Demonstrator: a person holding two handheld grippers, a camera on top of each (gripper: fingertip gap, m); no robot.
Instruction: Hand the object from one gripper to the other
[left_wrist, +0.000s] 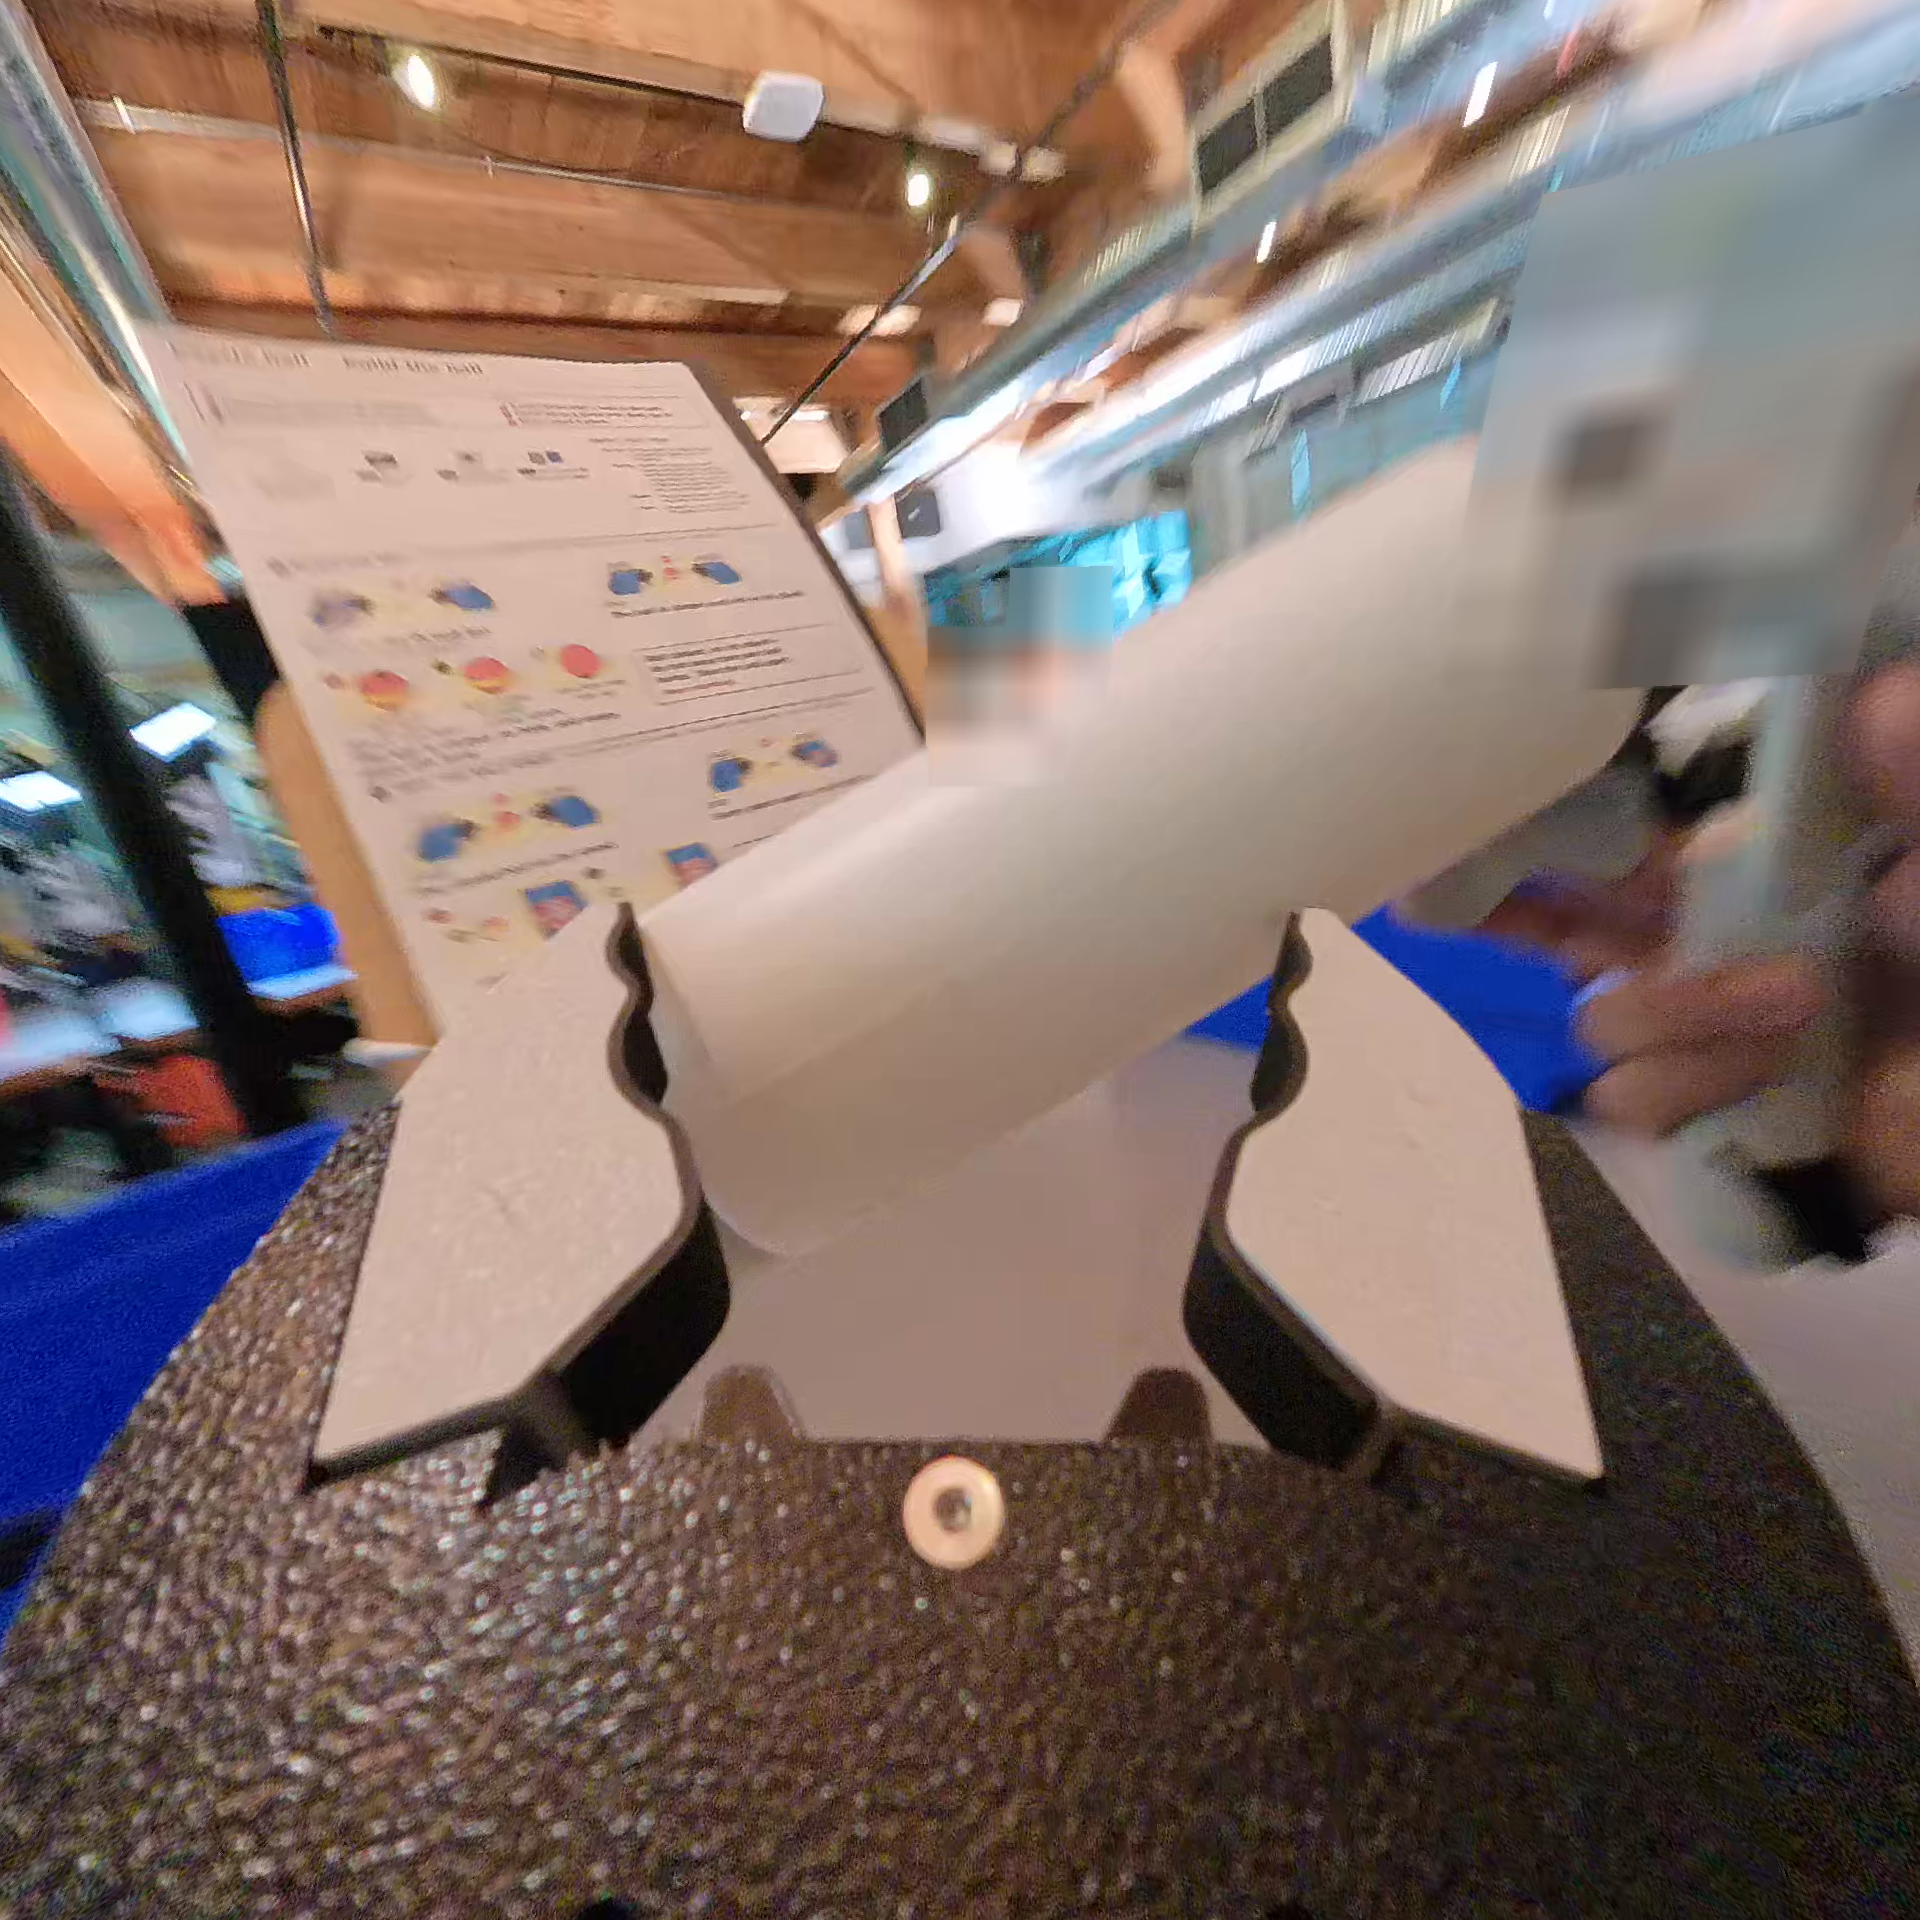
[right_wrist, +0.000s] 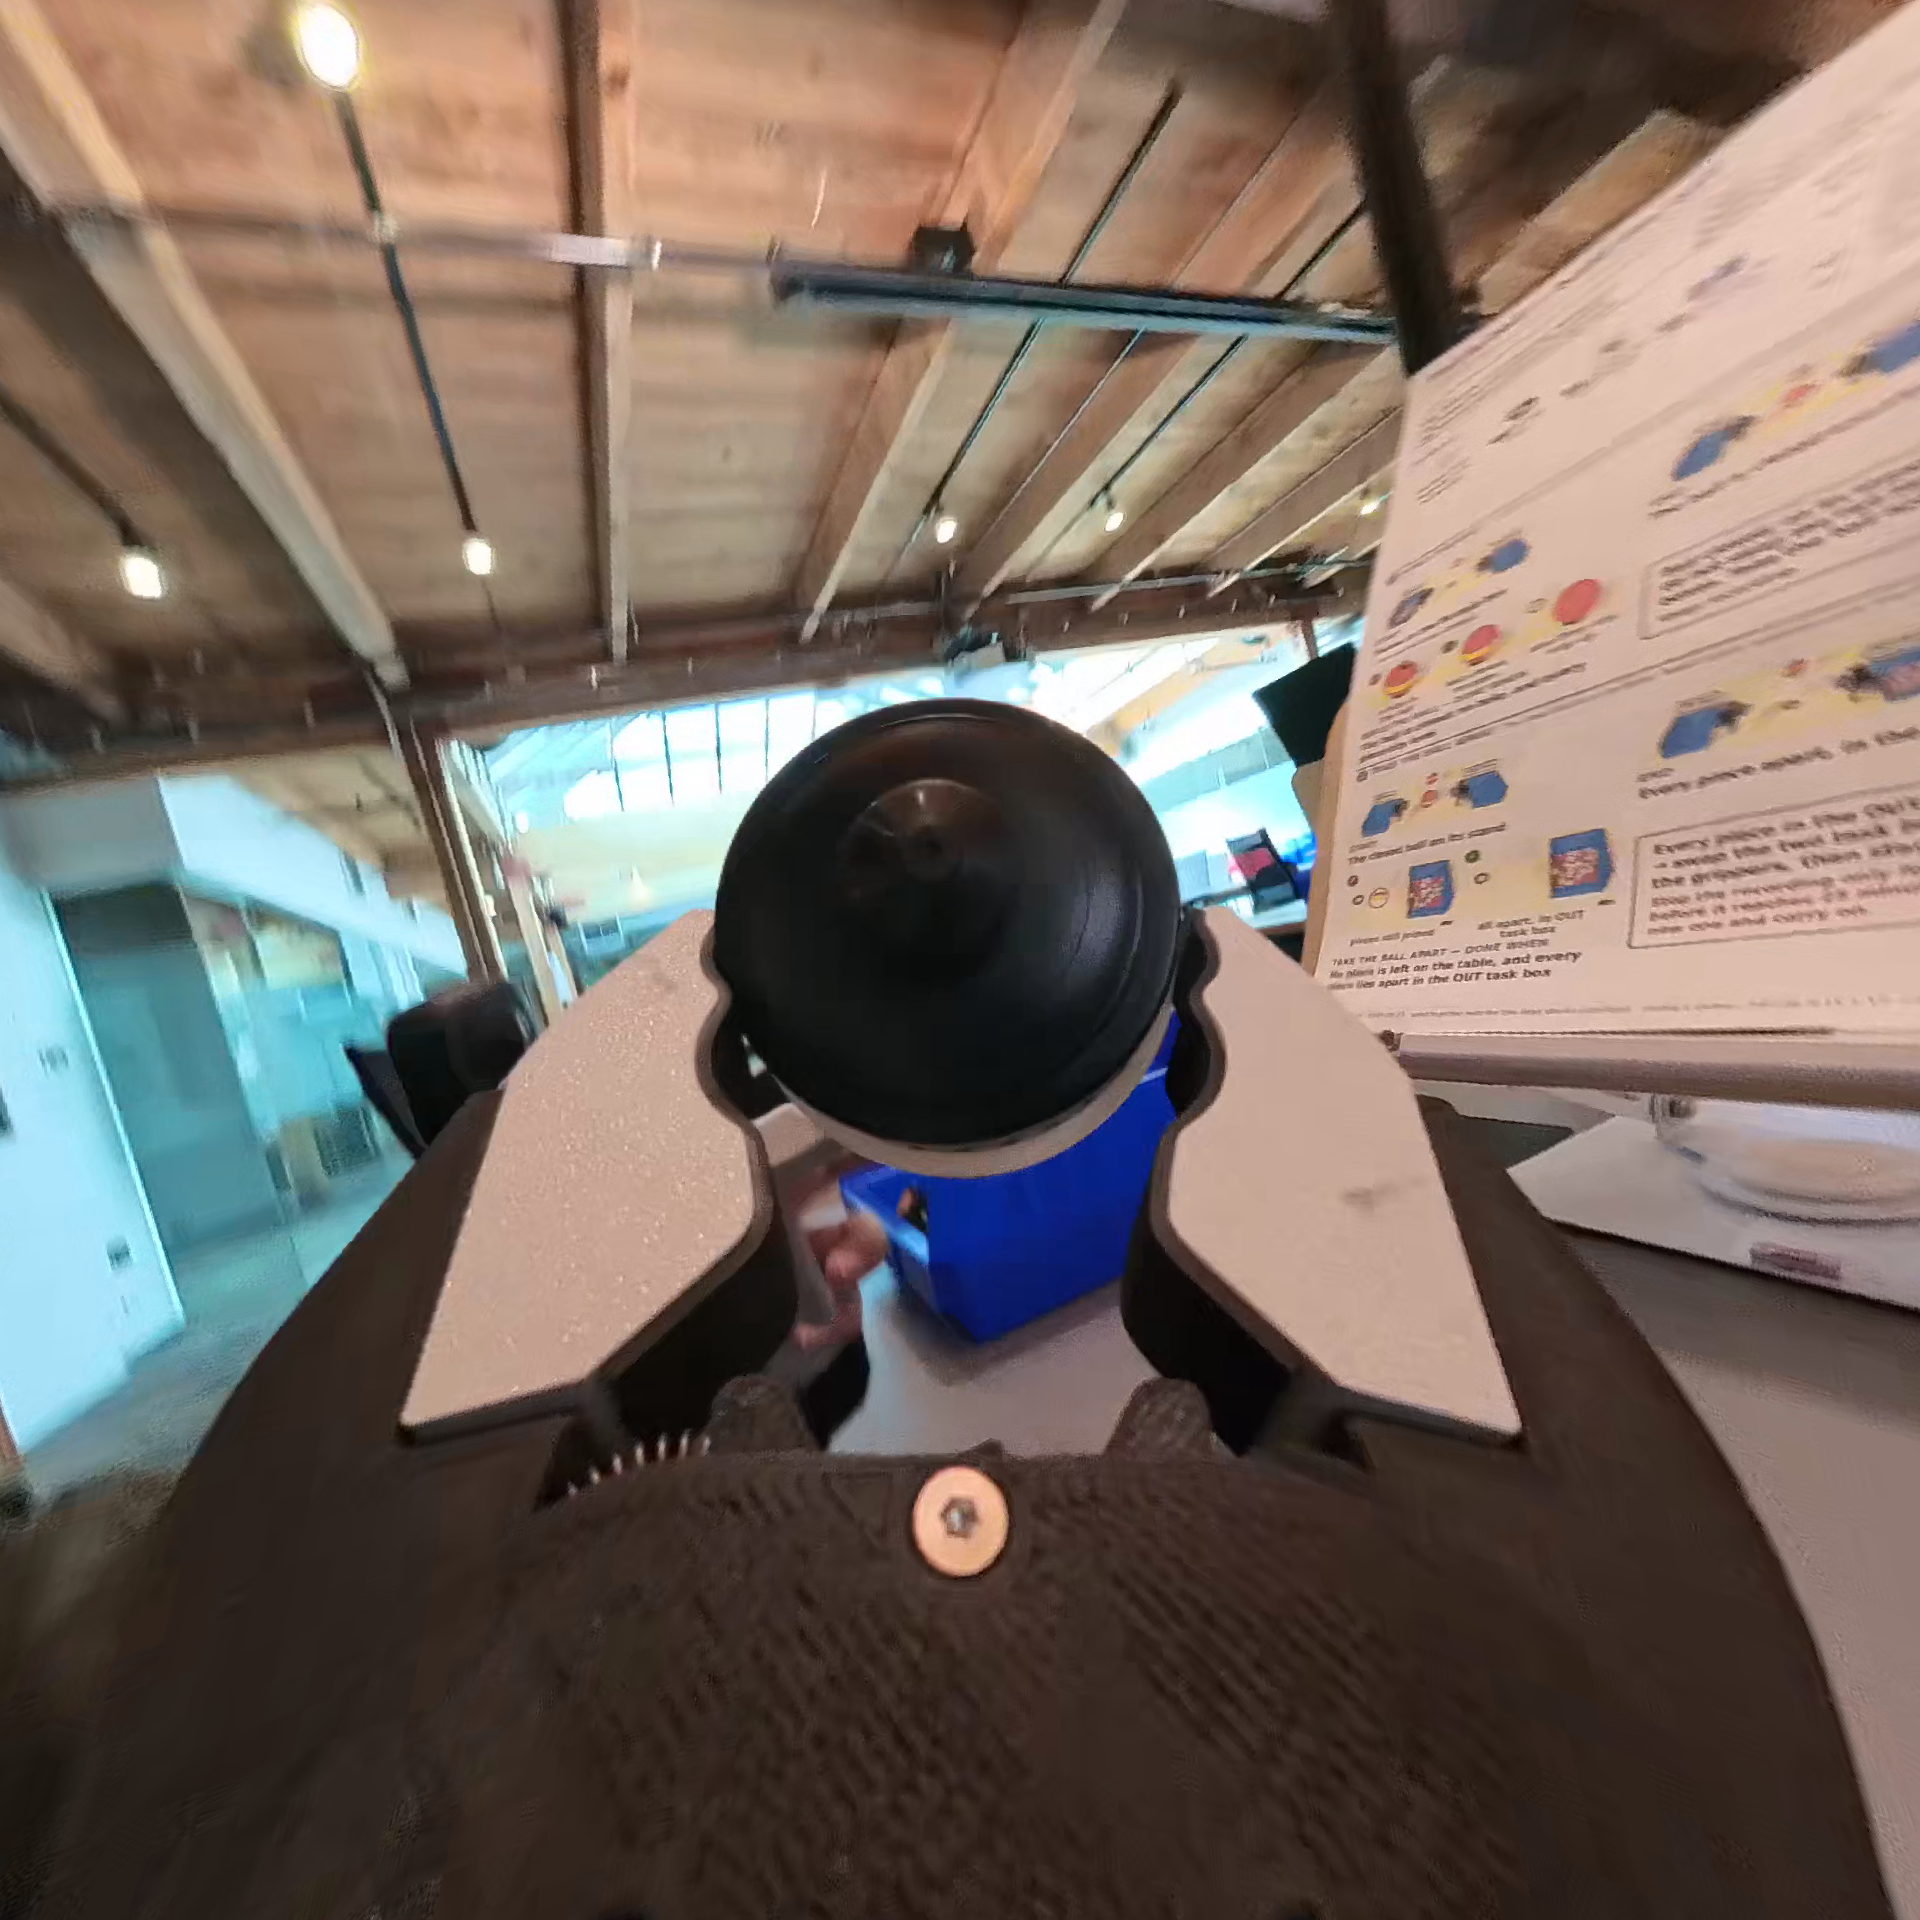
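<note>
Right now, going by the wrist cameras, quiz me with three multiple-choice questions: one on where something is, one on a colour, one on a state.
1. Relative to the right gripper, the printed sheet stands: A left, B underneath, C right.
2. The domed cap is: A black, B red, C green.
3. The right gripper is: A open and empty, B shut on the domed cap, C out of view.

Answers: C, the sheet fills the right edge of the right wrist view; A, the dome between the fingers is dark; B, both fingers press the cap's sides.
</note>
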